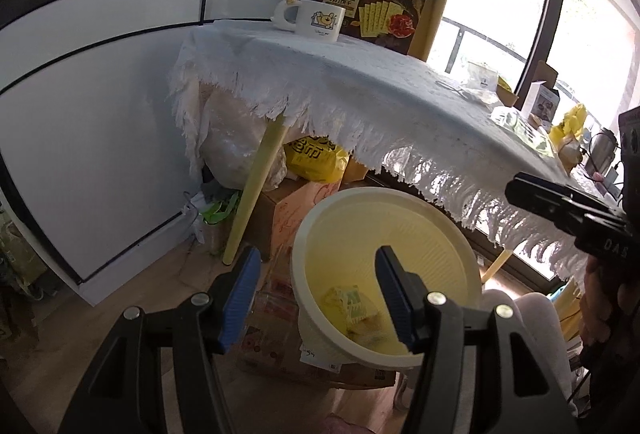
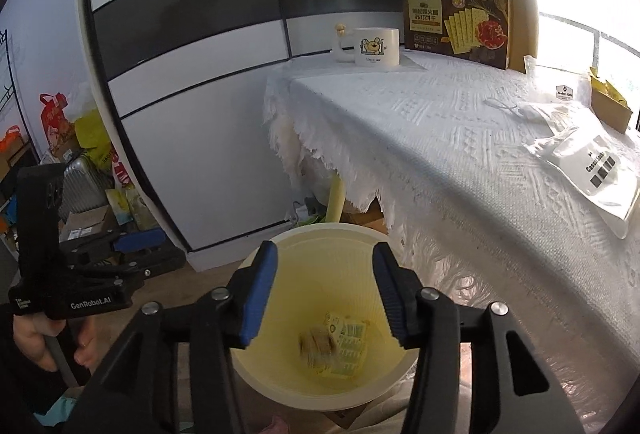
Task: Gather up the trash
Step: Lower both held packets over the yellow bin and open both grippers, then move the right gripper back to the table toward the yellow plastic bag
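Observation:
A cream wastebasket (image 1: 440, 230) stands on the floor by the table's fringed edge. Yellow wrappers (image 1: 352, 306) lie at its bottom. My right gripper (image 2: 325, 274) hangs open straight above the wastebasket (image 2: 320, 230), with nothing between its blue pads. Below it a blurred brownish scrap (image 2: 318, 344) lies over the yellow wrappers (image 2: 352, 350). My left gripper (image 1: 318, 274) is open and empty, left of the bin and pointing down at it; from the right wrist it shows at the far left (image 2: 138, 246). White plastic bags (image 2: 592, 170) lie on the table.
The table (image 2: 440, 122) carries a white fringed cloth, a cartoon mug (image 2: 376, 46) and a cracker box (image 2: 460, 22) at its far end. Cardboard boxes (image 1: 288, 210) and a yellow bag (image 1: 316, 158) sit under it beside a yellow leg (image 1: 256, 190). A wardrobe (image 2: 192, 74) stands behind.

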`<state>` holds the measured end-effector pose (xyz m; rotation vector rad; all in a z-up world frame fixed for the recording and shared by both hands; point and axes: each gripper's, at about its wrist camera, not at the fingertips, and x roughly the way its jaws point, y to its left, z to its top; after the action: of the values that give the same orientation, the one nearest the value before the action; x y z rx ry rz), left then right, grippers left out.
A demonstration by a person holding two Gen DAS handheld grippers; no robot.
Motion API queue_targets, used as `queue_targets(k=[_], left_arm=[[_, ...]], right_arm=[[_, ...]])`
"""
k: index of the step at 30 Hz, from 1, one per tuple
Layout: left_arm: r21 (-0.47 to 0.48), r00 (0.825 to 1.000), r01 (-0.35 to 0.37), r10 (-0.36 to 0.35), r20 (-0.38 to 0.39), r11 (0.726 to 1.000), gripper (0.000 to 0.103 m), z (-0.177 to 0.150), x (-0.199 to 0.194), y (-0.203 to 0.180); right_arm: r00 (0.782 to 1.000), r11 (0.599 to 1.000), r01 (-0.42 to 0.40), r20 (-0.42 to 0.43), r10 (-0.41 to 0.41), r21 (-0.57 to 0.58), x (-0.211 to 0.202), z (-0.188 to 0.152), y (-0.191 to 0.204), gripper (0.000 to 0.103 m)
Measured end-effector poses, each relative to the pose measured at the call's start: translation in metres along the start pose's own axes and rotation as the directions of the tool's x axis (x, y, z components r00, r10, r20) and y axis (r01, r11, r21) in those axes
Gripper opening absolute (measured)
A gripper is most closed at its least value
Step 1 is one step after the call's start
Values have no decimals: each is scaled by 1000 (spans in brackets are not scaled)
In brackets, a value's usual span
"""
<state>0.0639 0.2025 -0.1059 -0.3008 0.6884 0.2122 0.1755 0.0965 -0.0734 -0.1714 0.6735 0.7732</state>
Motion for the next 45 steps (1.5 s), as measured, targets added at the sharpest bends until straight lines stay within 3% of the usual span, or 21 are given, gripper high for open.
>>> queue_targets(k=[11, 29, 45], left_arm=[[47, 999, 28, -29, 17, 999, 60, 5, -6, -27], [161, 989, 143, -148, 24, 977, 60, 18, -7, -112], [245, 984, 147, -166, 59, 958, 60, 31, -11, -179]], right_arm=[[996, 996, 67, 50, -70, 59, -40, -9, -29, 48], [966, 966, 226, 98, -239, 127, -124, -48, -95, 48], [940, 945, 264, 168, -296, 193, -183, -64, -150, 48]])
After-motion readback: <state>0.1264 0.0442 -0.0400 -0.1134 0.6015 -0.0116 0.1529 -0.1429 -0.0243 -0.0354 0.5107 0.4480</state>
